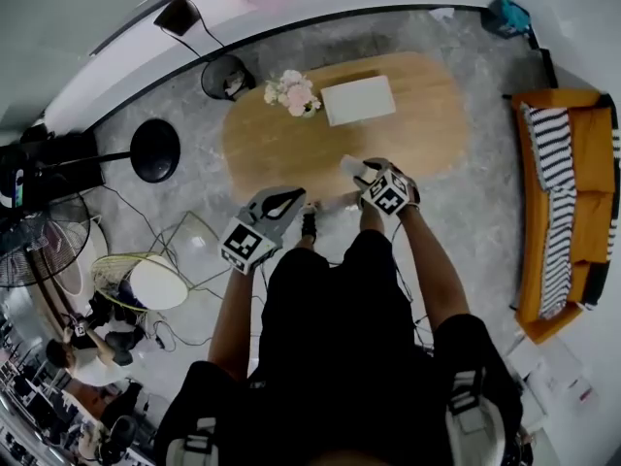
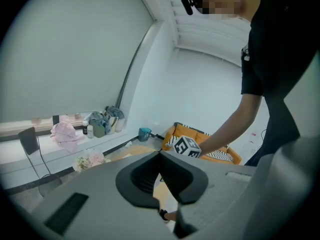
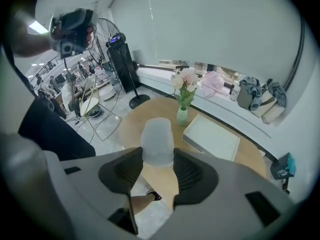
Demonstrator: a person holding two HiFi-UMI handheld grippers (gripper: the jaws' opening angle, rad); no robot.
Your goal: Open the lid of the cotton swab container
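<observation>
The cotton swab container (image 3: pixel 157 143) is a small frosted white tub with its lid on. In the right gripper view it sits upright between the two dark pads, held above the wooden table (image 3: pixel 135 124). My right gripper (image 3: pixel 157 163) is shut on it. In the head view the container (image 1: pixel 351 166) shows just beyond my right gripper (image 1: pixel 367 175), over the table's near edge. My left gripper (image 1: pixel 291 200) hangs to the left of it, apart from the container. In the left gripper view my left gripper (image 2: pixel 160 160) is shut, with nothing between the pads.
On the oval table (image 1: pixel 427 129) lie a white flat box (image 1: pixel 358 99) and a vase of pale flowers (image 1: pixel 294 92). An orange sofa (image 1: pixel 572 212) stands at the right. A round black stand base (image 1: pixel 155 149), fans and cables crowd the floor at the left.
</observation>
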